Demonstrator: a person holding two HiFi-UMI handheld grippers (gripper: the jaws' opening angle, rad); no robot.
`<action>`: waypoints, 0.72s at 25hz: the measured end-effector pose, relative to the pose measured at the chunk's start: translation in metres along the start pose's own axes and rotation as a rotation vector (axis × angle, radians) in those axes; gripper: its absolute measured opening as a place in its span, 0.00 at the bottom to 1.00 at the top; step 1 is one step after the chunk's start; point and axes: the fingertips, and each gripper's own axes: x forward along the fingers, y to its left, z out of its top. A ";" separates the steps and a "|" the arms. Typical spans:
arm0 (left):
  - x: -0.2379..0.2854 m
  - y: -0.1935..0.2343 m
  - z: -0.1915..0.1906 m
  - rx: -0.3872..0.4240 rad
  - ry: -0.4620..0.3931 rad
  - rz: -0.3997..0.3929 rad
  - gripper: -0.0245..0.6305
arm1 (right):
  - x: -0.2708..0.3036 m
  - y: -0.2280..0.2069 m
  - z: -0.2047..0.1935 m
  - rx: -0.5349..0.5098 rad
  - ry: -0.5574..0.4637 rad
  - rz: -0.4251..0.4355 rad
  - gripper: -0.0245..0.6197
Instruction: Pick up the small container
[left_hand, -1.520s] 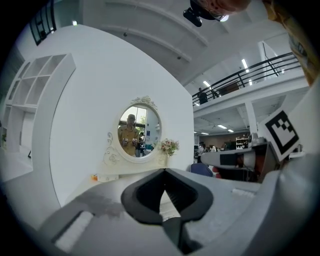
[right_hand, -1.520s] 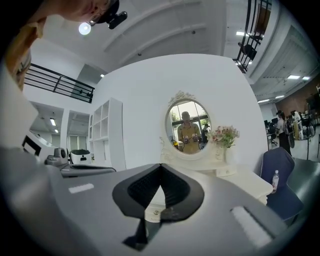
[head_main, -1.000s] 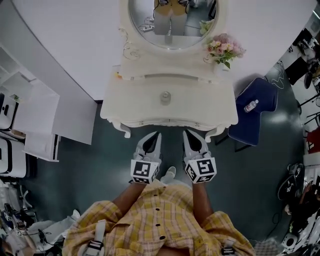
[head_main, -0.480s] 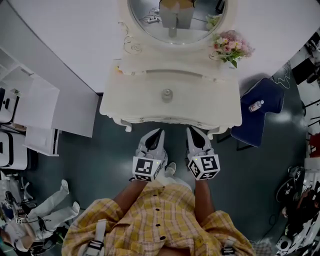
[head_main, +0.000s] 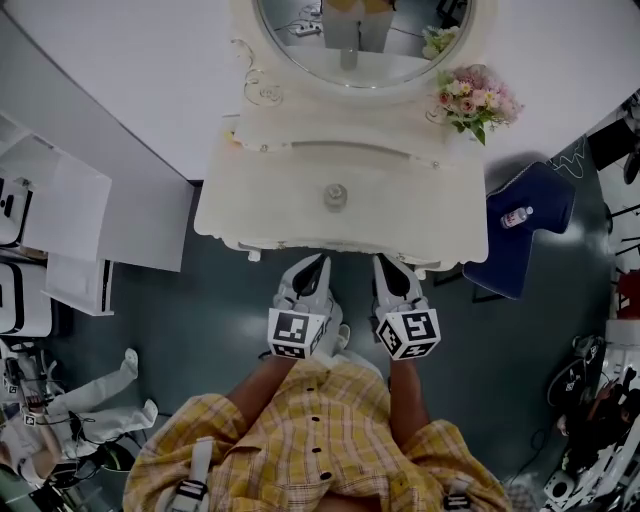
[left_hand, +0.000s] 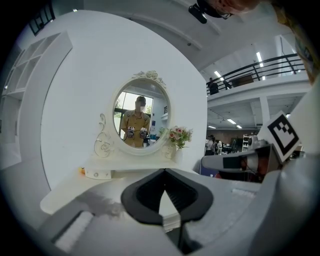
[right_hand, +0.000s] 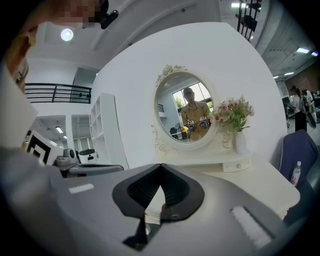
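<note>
The small container (head_main: 334, 196), a round pale jar with a lid, stands in the middle of the white dressing table (head_main: 250, 215). In the head view both grippers hover side by side over the floor, just short of the table's front edge. My left gripper (head_main: 319, 263) and my right gripper (head_main: 382, 261) point at the table with their jaws shut and nothing between them. The left gripper view shows the black jaw tips of the left gripper (left_hand: 164, 171) meeting. The right gripper (right_hand: 160, 166) looks the same in its own view. In both gripper views the jaws hide the container.
An oval mirror (head_main: 360, 40) rises at the table's back, with a vase of pink flowers (head_main: 475, 100) to its right. A blue chair (head_main: 525, 225) carrying a small bottle (head_main: 516, 216) stands right of the table. White shelving (head_main: 60, 230) stands at the left.
The table has come slightly nearer in the head view and both grippers have edged forward toward its front edge. Both have stayed shut.
</note>
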 end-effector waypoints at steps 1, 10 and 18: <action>0.005 0.004 -0.001 0.002 0.006 0.004 0.04 | 0.005 -0.002 0.000 -0.001 0.001 0.000 0.04; 0.051 0.030 -0.016 -0.008 0.065 0.029 0.04 | 0.038 -0.019 -0.007 -0.004 0.032 -0.007 0.04; 0.088 0.048 -0.034 -0.031 0.104 0.033 0.06 | 0.062 -0.033 -0.022 0.019 0.068 -0.010 0.04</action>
